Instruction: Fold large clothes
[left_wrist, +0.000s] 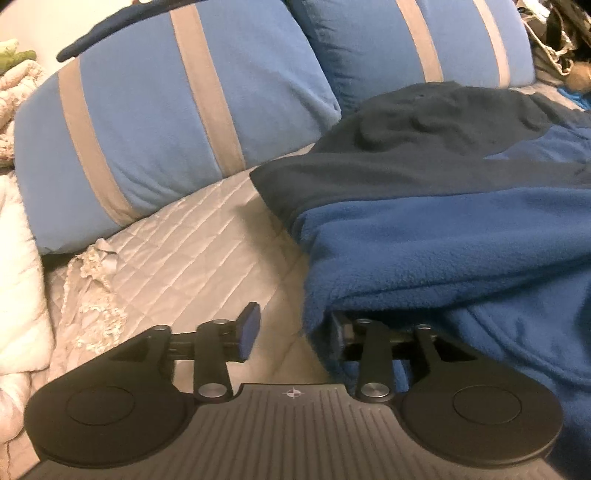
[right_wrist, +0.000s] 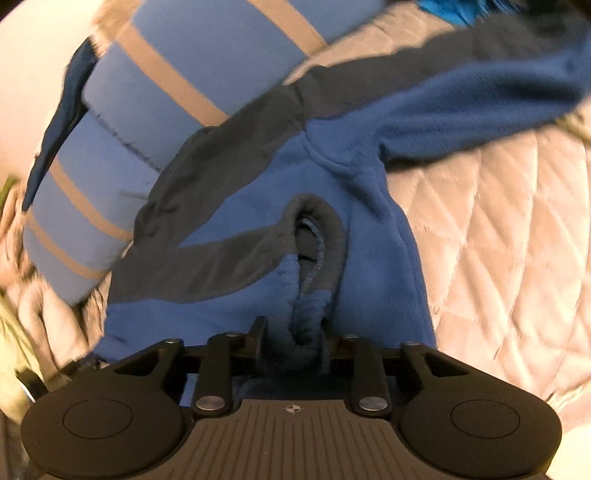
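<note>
Left wrist: fleece jacket (left_wrist: 443, 229) edge drapes right finger; quilt (left_wrist: 192, 240) bare left.

The jacket (left_wrist: 461, 236) is fuzzy matt fleece — the bed cover (left_wrist: 207, 251) a quilted, faintly shiny cloth; the pillows (left_wrist: 155, 122) soft, matt fabric.

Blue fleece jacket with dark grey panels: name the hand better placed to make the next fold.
Right, probably. The right gripper has the blue fleece jacket bunched between its fingers, while the left gripper has only the jacket's edge draped over one finger.
</note>
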